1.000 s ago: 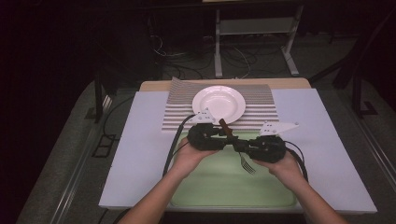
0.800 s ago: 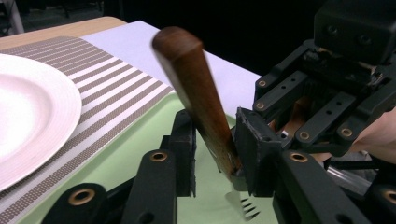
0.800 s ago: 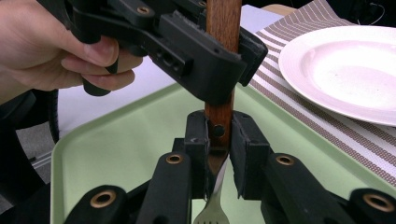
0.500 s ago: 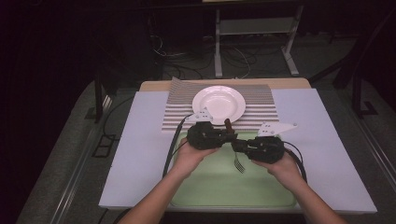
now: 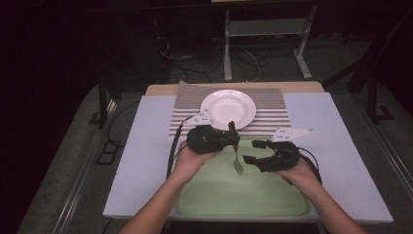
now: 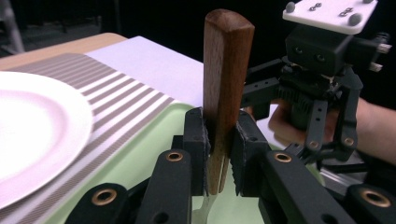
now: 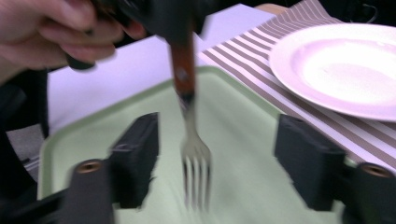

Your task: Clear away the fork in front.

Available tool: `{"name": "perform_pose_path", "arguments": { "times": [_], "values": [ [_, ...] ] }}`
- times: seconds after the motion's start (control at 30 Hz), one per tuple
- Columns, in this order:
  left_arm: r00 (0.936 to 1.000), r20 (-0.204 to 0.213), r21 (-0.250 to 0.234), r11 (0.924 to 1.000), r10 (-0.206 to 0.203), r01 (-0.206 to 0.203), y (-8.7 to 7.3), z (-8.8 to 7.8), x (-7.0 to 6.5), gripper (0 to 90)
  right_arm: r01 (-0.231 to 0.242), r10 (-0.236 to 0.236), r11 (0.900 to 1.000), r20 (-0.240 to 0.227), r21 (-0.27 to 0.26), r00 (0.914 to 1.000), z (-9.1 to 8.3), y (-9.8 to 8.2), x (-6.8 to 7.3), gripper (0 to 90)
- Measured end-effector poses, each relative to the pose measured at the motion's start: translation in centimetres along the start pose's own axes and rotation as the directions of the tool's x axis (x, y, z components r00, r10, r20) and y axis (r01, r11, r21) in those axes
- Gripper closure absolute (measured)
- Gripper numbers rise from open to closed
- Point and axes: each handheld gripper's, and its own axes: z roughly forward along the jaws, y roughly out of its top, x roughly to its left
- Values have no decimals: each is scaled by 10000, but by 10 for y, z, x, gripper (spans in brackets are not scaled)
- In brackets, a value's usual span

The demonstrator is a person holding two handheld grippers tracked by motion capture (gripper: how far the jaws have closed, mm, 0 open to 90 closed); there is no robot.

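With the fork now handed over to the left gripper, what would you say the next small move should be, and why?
Probably draw the right gripper back from the fork: its jaws have just opened and stand clear of the tines, while the left gripper clamps the wooden handle over the green tray.

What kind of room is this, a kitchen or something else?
Probably a lab or workshop with a pretend dinner setup, not a kitchen. A plate sits on a striped mat beside a green tray on a work table, while cables and a metal stand fill the dark floor behind.
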Motion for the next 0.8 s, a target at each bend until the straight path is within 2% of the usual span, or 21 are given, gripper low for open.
{"name": "perform_pose_path", "arguments": {
  "times": [0.2,0.4,0.6,0.8],
  "values": [
    [9998,-172,40,10000,-39,40,-2,-14,8,786,52,-35,9997,717,-238,9974,-10,-11,-12,150],
    [9988,-454,-144,9997,-199,193,-4,-32,16,805,154,-159,9999,1216,45,9925,-25,-31,-21,128],
    [9994,-283,-220,9996,-185,179,-9,-49,21,803,-62,42,9999,1614,118,9869,-43,-50,-26,107],
    [9994,-72,-286,9990,-343,340,-14,-69,26,801,-265,234,9996,1987,134,9798,-61,-67,-32,82]
  ]
}}
